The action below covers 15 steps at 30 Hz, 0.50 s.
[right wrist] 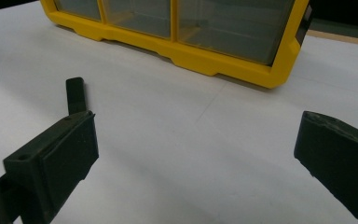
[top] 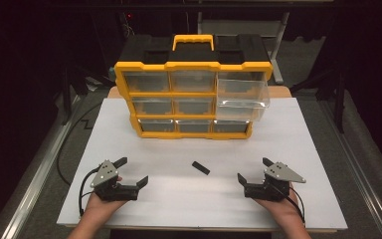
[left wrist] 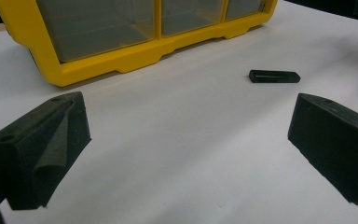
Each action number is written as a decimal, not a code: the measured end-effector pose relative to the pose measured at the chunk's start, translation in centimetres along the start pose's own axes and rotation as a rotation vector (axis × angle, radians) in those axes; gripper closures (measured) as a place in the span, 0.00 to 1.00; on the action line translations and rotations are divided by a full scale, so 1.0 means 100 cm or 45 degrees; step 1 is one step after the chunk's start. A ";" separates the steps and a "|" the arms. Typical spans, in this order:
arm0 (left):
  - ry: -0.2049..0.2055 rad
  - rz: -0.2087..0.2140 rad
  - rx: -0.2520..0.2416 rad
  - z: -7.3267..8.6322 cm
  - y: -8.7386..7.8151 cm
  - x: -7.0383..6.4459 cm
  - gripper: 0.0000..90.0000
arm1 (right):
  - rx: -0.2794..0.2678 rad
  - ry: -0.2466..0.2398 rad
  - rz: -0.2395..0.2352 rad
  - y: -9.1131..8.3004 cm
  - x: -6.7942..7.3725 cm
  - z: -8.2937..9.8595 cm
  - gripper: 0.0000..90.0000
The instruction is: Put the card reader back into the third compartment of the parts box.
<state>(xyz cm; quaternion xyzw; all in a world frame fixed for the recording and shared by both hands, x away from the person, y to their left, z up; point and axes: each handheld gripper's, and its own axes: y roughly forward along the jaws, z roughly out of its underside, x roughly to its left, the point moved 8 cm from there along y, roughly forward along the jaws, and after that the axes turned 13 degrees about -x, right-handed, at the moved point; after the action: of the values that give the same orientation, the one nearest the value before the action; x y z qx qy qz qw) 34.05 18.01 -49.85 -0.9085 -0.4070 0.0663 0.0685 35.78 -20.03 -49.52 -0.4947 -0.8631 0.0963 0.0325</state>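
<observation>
A yellow and black drawer organizer (top: 194, 94) stands at the back of the white table, its top right clear drawer (top: 242, 94) pulled out. A small black block (top: 200, 167) lies flat in front of it, between both hands; it also lies ahead in the left gripper view (left wrist: 274, 76) and beside the left jaw in the right gripper view (right wrist: 75, 94). My left gripper (top: 132, 171) rests open at the front left with nothing between its jaws. My right gripper (top: 254, 169) rests open at the front right, likewise holding nothing.
The organizer's base (left wrist: 135, 51) lies close ahead of the left gripper, and its base (right wrist: 223, 63) is also ahead of the right gripper. The white board (top: 298, 149) ends near the hands at the front. Metal rails (top: 35, 174) run along both sides.
</observation>
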 end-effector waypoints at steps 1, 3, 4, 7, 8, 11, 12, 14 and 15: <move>-0.004 -0.002 -0.006 0.000 0.000 0.000 0.00 | 0.003 0.007 0.004 -0.001 0.000 0.000 0.00; -0.011 -0.005 -0.019 -0.002 0.000 0.000 0.00 | 0.006 0.010 -0.003 -0.001 0.001 0.000 0.00; -0.011 -0.005 -0.025 -0.002 0.000 0.000 0.00 | 0.010 0.006 -0.003 -0.001 0.001 0.000 0.00; -0.010 -0.006 -0.021 -0.002 0.000 0.002 0.00 | 0.013 -0.006 0.001 -0.003 0.001 0.000 0.00; -0.010 -0.008 -0.020 -0.001 0.000 0.002 0.00 | 0.015 -0.011 0.004 -0.003 0.000 0.000 0.00; 0.000 -0.007 -0.025 -0.001 -0.001 0.001 0.00 | 0.025 -0.022 0.014 -0.004 0.000 0.000 0.00; 0.007 -0.007 -0.024 -0.001 -0.001 0.000 0.00 | 0.029 -0.023 0.014 -0.004 0.000 0.001 0.00; 0.011 -0.003 -0.026 -0.001 -0.001 0.000 0.00 | 0.034 -0.037 0.020 -0.004 -0.001 0.001 0.00; 0.008 -0.006 -0.027 -0.002 -0.001 0.000 0.00 | 0.034 -0.039 0.021 -0.005 -0.001 0.000 0.00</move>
<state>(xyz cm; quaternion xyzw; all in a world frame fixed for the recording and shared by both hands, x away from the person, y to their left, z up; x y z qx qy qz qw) 33.97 18.10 -49.68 -0.9084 -0.4095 0.0588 0.0603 35.41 -20.34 -49.44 -0.4997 -0.8581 0.1157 0.0253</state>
